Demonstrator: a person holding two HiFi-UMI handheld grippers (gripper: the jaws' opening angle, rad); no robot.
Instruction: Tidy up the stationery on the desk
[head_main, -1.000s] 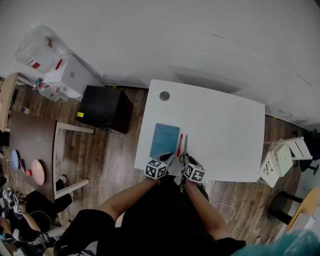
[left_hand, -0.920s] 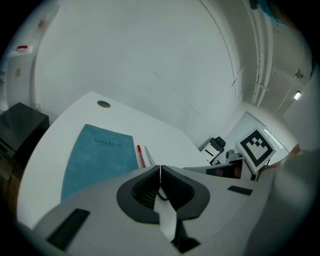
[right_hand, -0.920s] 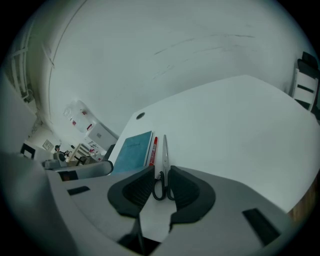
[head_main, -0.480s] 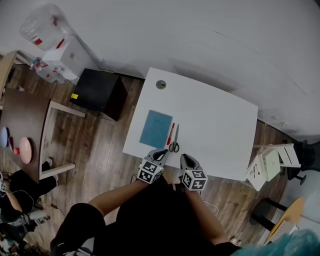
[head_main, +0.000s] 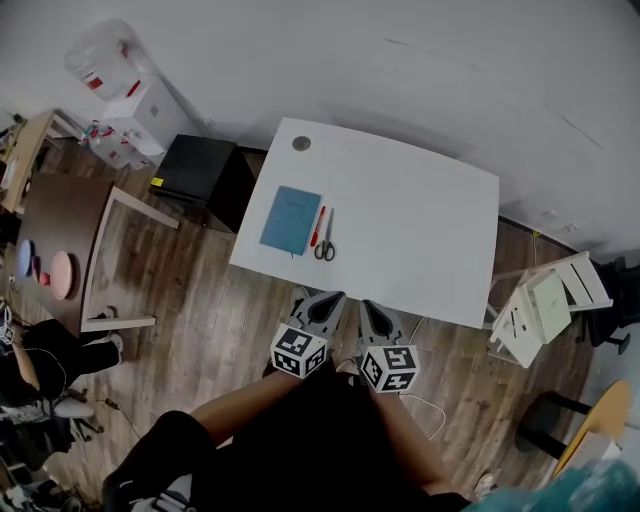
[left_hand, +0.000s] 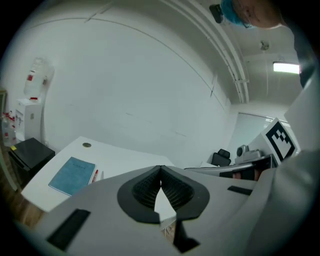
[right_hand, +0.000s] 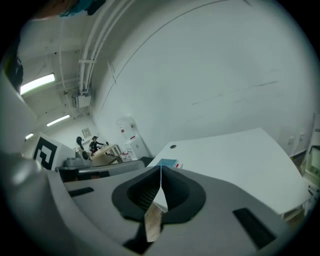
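A blue notebook (head_main: 291, 220) lies on the left part of the white desk (head_main: 420, 225). A red pen (head_main: 317, 227) and a pair of scissors (head_main: 326, 240) lie side by side just right of it. The notebook (left_hand: 72, 175) and pen (left_hand: 95, 175) also show in the left gripper view. My left gripper (head_main: 328, 303) and right gripper (head_main: 372, 312) hang off the desk's near edge, over the floor. Both are shut with nothing between the jaws, tips touching.
A grommet hole (head_main: 301, 143) sits at the desk's far left corner. A black cabinet (head_main: 196, 170) stands left of the desk, a brown table (head_main: 60, 240) further left, and white folding chairs (head_main: 545, 305) at the right. A wooden floor (head_main: 200, 320) lies below.
Both grippers have drawn back from the scissors and pen, off the desk's near edge. The view has pulled away, so the desk looks farther off. The stationery has not moved.
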